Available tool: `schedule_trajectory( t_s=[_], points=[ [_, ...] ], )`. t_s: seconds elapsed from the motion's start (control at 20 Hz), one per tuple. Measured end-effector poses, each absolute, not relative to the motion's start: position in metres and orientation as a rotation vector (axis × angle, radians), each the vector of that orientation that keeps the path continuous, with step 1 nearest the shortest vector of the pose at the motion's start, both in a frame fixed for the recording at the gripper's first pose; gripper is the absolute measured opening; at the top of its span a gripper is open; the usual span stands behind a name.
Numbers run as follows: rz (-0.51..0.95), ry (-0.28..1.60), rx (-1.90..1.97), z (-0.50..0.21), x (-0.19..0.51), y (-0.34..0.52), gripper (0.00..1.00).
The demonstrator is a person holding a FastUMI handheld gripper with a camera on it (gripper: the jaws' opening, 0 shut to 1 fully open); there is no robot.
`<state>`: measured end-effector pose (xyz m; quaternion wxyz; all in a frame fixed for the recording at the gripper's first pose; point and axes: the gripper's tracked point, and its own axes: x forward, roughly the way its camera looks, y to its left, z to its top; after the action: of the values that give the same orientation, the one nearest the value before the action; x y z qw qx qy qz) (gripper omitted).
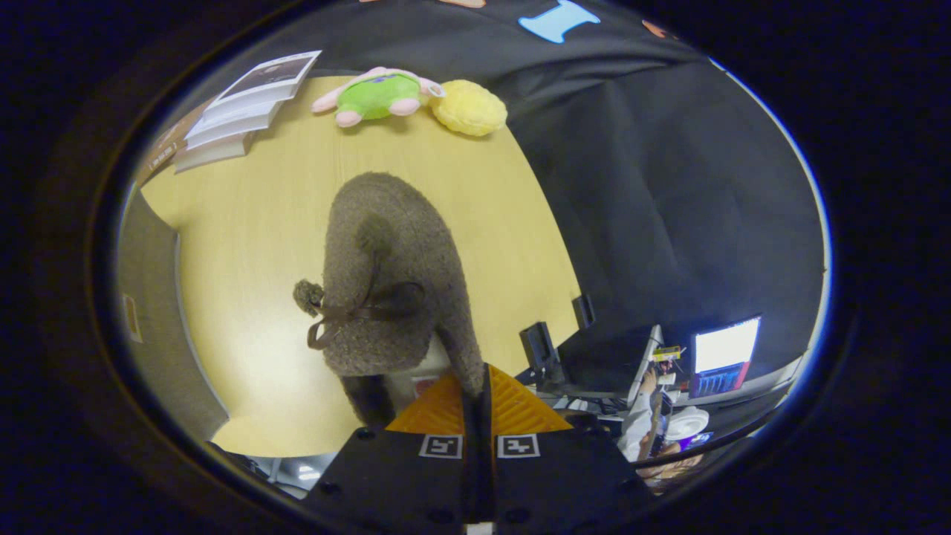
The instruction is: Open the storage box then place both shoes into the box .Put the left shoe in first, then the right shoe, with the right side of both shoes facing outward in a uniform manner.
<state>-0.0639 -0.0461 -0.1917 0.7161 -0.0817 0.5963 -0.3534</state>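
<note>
A fuzzy brown shoe with a dark ribbon bow and a small pom-pom hangs just ahead of my fingers, lifted above the yellow wooden table. My gripper is shut on the shoe, with a thin edge of its rim pinched between both fingers. The toe points away from me toward the far side of the table. Beside the table on the left stands a grey panel; I cannot tell whether it belongs to the storage box.
A stack of books lies at the table's far left corner. A green plush toy and a yellow plush sit along the far edge. Beyond the table's right edge are black stands and lit screens.
</note>
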Motion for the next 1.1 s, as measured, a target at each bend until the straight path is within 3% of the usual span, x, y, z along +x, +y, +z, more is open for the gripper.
schedule_trajectory(
  t_s=[0.45, 0.85, 1.1],
  points=[
    [-0.836, 1.235, -0.204, -0.096, -0.044, 0.031, 0.03],
    [-0.771, 1.144, -0.262, -0.053, 0.001, 0.133, 0.03],
    [-0.681, 1.151, -0.261, -0.061, 0.025, 0.2, 0.03]
  ],
)
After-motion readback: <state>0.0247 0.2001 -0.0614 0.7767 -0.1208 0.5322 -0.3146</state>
